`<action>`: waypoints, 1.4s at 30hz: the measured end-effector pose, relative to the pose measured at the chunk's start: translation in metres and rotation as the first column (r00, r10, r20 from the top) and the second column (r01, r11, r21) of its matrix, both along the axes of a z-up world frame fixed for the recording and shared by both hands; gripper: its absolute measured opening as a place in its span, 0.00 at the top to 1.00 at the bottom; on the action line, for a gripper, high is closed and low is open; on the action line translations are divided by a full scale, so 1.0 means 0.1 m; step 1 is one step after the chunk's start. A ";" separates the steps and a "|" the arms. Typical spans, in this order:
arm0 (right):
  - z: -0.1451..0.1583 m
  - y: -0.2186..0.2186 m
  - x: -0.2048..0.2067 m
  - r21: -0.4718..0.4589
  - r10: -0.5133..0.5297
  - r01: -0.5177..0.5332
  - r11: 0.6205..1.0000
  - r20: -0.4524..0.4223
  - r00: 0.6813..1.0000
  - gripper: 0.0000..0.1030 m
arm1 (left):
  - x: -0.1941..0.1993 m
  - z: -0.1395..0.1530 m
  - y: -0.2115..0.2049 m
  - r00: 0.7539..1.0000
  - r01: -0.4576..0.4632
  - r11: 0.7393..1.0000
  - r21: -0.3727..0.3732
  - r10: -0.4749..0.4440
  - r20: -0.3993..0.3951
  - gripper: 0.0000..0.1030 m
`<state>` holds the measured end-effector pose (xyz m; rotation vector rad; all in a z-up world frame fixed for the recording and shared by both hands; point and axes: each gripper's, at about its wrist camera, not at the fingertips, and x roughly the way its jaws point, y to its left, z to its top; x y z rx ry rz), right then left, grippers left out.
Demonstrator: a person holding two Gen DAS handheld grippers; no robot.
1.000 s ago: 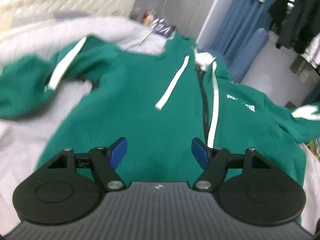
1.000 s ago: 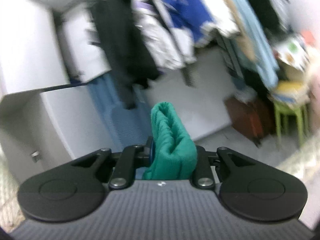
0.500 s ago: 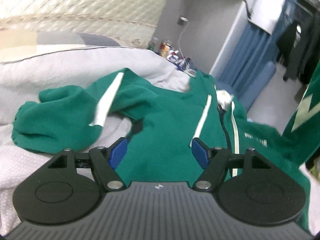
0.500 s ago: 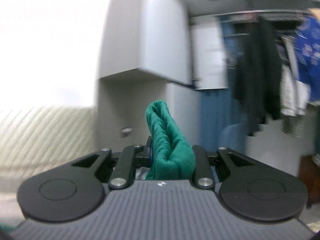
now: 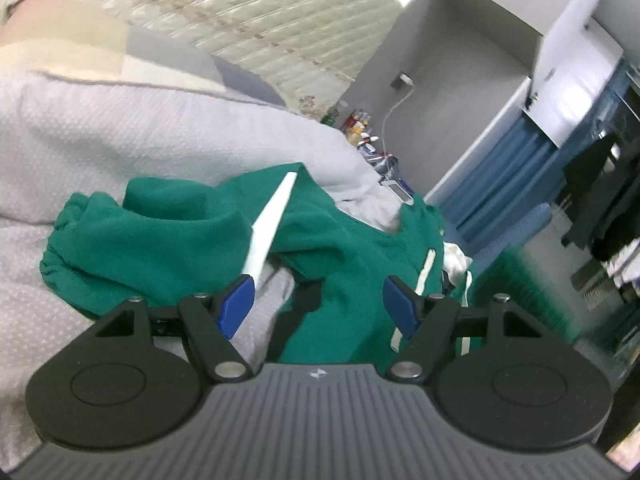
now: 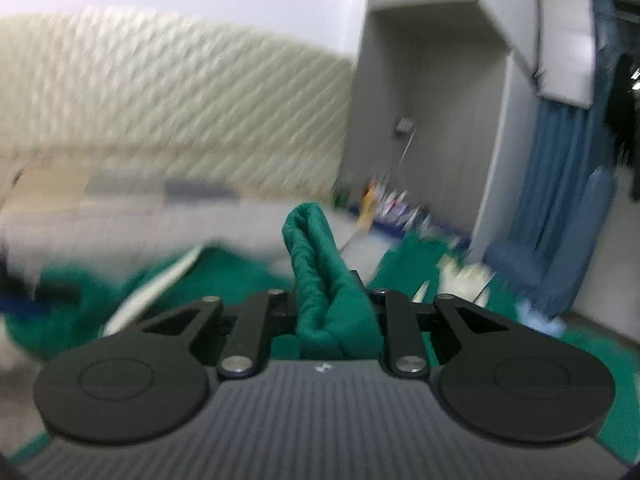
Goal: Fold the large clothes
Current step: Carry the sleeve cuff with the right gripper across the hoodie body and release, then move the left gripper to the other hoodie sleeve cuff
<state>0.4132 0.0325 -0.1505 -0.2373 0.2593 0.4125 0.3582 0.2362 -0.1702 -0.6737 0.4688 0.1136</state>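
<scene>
Both cams ride right behind their grippers, looking forward along the fingers and angled a bit downward. The left one sits low and close over the green hoodie [image 5: 344, 248] on the bed [image 5: 120, 136], tilted sideways. The right one is blurry and faces the same end of the room. Both catch the quilted headboard [image 6: 172, 92], the grey cabinet [image 5: 460, 92] and the blue curtain [image 6: 560, 184].
</scene>
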 end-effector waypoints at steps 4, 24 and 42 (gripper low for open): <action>-0.51 0.14 -0.08 -0.061 0.029 -0.036 0.998 -0.114 0.993 0.79 | 0.13 -0.14 0.06 1.000 0.006 0.998 -0.057 -0.007 -0.018 0.27; -0.06 -0.90 -0.67 0.102 0.160 -0.131 0.986 -0.352 0.922 0.34 | 0.11 -0.02 -0.64 0.964 0.255 0.957 0.138 -0.262 0.039 0.27; -0.33 -1.46 -0.09 0.172 -0.097 0.171 0.970 -0.371 0.924 0.51 | 0.33 -0.31 -1.36 0.916 0.400 0.869 0.292 -0.373 -0.144 0.55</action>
